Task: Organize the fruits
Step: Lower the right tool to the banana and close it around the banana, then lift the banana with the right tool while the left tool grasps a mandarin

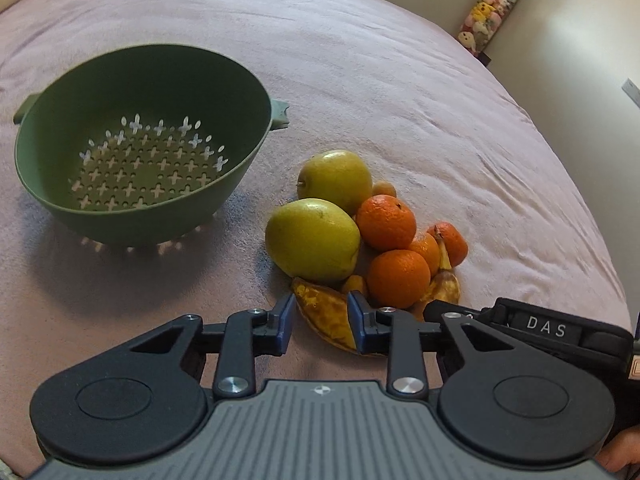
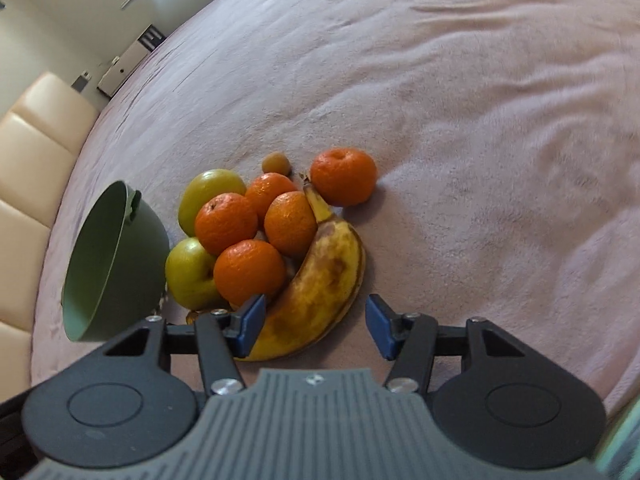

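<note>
A pile of fruit lies on a pink blanket: two green apples [image 1: 314,240] [image 2: 190,270], several mandarins [image 1: 398,278] [image 2: 250,270] and a spotted banana [image 1: 328,316] [image 2: 320,292]. An empty green colander [image 1: 140,140] [image 2: 116,264] sits left of the pile. My left gripper [image 1: 322,322] is open, its blue pads on either side of the banana's near end. My right gripper [image 2: 316,326] is open wide over the banana's lower half, and its body shows in the left wrist view [image 1: 548,328].
The pink blanket [image 1: 400,80] [image 2: 460,120] covers the whole surface. A cream padded headboard [image 2: 28,160] runs along the left. A clear tube of plush toys [image 1: 492,4] stands by the wall at the far right. A small round fruit [image 2: 276,163] lies behind the pile.
</note>
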Demonstrator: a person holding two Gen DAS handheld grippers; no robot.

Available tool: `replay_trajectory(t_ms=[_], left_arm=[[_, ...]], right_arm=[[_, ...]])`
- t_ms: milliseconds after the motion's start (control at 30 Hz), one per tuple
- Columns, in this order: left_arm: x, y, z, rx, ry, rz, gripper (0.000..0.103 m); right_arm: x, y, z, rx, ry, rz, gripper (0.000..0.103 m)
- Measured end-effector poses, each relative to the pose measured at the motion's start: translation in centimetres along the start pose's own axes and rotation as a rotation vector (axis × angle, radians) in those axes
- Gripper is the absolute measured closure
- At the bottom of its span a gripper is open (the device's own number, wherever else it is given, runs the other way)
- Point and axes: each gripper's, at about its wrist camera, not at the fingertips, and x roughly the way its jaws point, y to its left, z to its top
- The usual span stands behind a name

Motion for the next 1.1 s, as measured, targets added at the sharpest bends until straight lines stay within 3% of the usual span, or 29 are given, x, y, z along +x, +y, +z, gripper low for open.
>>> replay_trajectory(t_ms=[167,567,733,800,900,1100], left_arm=[[1.0,0.6,0.5,-0.057,0.024,-0.018,0.071],[2.1,0.2,0.4,-0.045,0.053,-0.006,0.081],[1.6,-0.2,0.3,-0.031,0.068,-0.054,0.098],[1.6,-0.7,-0.1,-0.010,0.101,-0.092,0.098],[1.5,-1.4,-0.7,0.035,0.111,-0.071,0.098],[0.7,-0.8,-0.5,0.014,0.085,-0.039,0.095]], right_arm=[[1.2,0.3,0.1,0.013,0.034,0.002,0.049],[2.3,-0.5,-0.1,0.094,0.037,0.045,0.049],[1.4,-0.7,0.0,0.112,0.032,0.046,0.058],[0.9,-0.7,0.0,0.107,0.029,0.047,0.061],[0.1,-0.3,-0.1,0.073,0.021,0.040,0.063],[-1.4,-1.7,0.0,0.117,0.018,0.028,0.065]])
